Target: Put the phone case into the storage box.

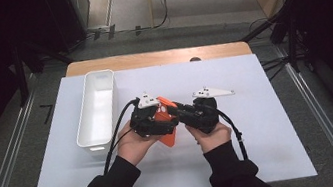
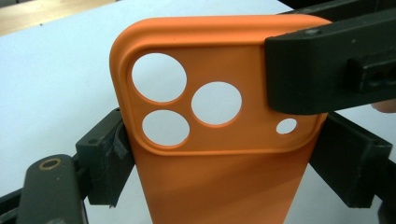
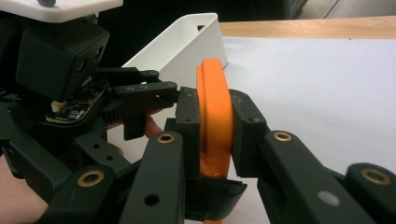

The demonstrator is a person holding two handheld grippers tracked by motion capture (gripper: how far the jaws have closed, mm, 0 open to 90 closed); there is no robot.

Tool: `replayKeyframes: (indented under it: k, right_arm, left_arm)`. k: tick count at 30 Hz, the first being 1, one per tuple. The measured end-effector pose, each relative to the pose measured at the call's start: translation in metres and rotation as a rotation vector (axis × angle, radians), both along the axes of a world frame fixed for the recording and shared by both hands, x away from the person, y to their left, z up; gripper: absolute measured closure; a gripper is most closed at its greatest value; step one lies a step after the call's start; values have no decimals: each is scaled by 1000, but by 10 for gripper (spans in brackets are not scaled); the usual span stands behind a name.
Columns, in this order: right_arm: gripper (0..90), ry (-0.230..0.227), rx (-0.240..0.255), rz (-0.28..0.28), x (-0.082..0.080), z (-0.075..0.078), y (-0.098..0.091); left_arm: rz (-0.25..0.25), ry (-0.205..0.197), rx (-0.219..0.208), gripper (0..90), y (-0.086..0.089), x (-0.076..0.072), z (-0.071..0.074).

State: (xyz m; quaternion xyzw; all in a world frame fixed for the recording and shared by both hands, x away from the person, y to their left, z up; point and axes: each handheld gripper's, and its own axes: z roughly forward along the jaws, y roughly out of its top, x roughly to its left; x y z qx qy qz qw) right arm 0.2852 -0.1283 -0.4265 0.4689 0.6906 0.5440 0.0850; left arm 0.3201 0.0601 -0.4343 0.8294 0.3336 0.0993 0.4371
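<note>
So nearest the person, both sleeves come in over the front edge of the table (image 1: pixel 266 158), and that front strip of white top is bare on either side of the arms, so there's decent room to slide around down there. A bit further in, the two hands meet mid-table with the orange phone case (image 1: pixel 166 119) held up between them, off the surface. The left gripper (image 1: pixel 151 121) has its fingers (image 2: pixel 107 161) clamped on the case's two long side edges, just below the camera cutouts; in the left gripper view you can see the pads squeezing the orange sides from both directions. The right gripper (image 1: pixel 198 114) comes in from the other side and pinches the case across its thickness, front and back; in the right gripper view its fingers (image 3: pixel 189 123) sit flat against both faces, near the top corner by the cutouts. So both sets of fingers are clenched on the same case, and the two grippers sit almost nose to nose with barely any gap between them. Off to the left and further back sits a long white bin (image 1: pixel 97 109), well apart from the case, running lengthwise toward the far edge. The right half of the table is open white surface right out to its edge. Beyond the far edge is a strip of bare wood, then grey floor.
</note>
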Motion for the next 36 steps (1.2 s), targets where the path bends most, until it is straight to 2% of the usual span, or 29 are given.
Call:
replayKeyframes:
  k: [2, 9, 15, 25, 36]
  right_arm:
    - [741, -5, 0, 0, 0, 0, 0]
    - [736, -6, -4, 5, 0, 0, 0]
    - [728, -4, -7, 11, 0, 0, 0]
    - [625, -41, -5, 15, -1, 6, -3]
    - [559, -44, -5, 12, -2, 14, -14]
  left_arm:
    - [0, -10, 2, 160, 0, -1, 1]
    - [-4, 19, 1, 162, 0, 1, 1]
    - [-6, 22, 6, 163, 0, 1, 1]
    - [-9, 24, 15, 162, 1, 2, 1]
    - [-12, 39, 14, 162, 3, 3, 3]
